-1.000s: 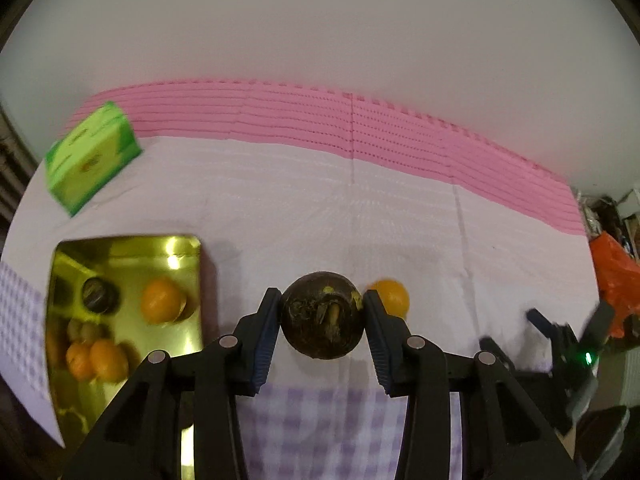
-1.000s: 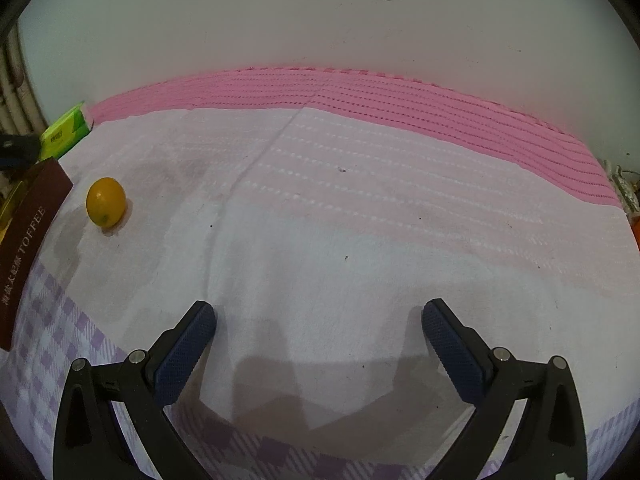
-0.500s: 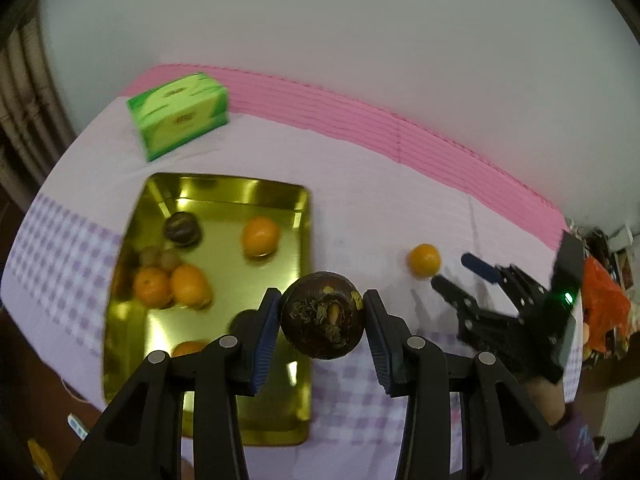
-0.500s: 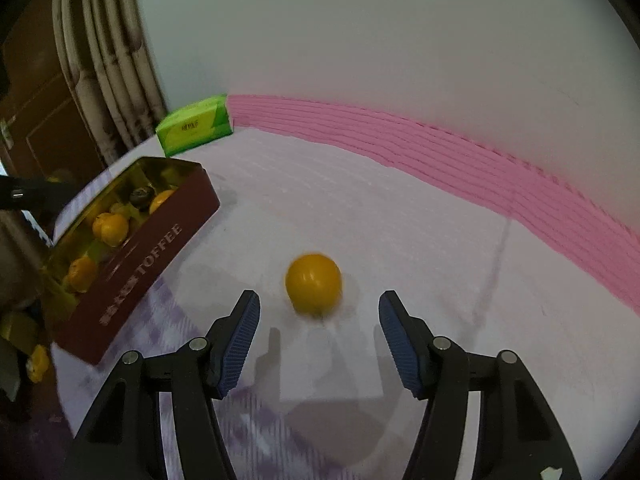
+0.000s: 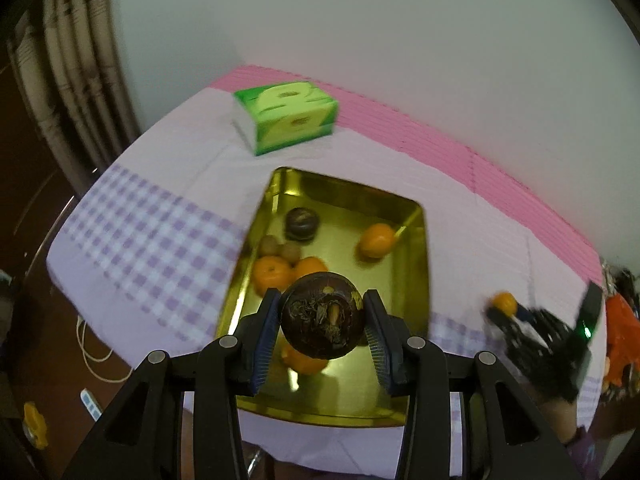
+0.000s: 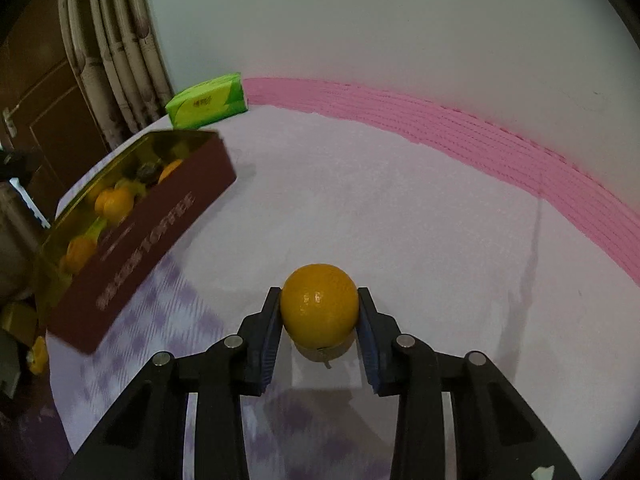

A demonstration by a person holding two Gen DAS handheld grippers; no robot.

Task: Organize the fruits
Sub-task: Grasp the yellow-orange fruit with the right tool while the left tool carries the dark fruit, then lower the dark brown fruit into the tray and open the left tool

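My left gripper (image 5: 322,300) is shut on a dark round fruit (image 5: 322,320) and holds it above a gold tin (image 5: 344,200). In the tin lie several oranges (image 5: 376,240), another dark fruit (image 5: 302,222) and small brown fruits (image 5: 276,246). In the right wrist view my right gripper (image 6: 319,300) has its jaws closing on an orange (image 6: 319,306) that rests on the cloth, and both pads touch its sides. The tin's maroon wall (image 6: 160,216) stands to its left. The left wrist view shows that right gripper (image 5: 506,314) blurred at the far right, with the orange (image 5: 503,301) at its tips.
A green tissue pack (image 5: 286,120) lies behind the tin near the wall. Curtains (image 6: 116,52) and a brown door (image 6: 40,108) stand beyond the table's left edge. An orange bag (image 5: 620,332) sits off the right end. The cloth's pink band (image 6: 480,140) runs along the wall.
My left gripper carried the dark fruit leftward until it hung over the tin. My right gripper swung to the lone orange and went from wide open to closed around it.
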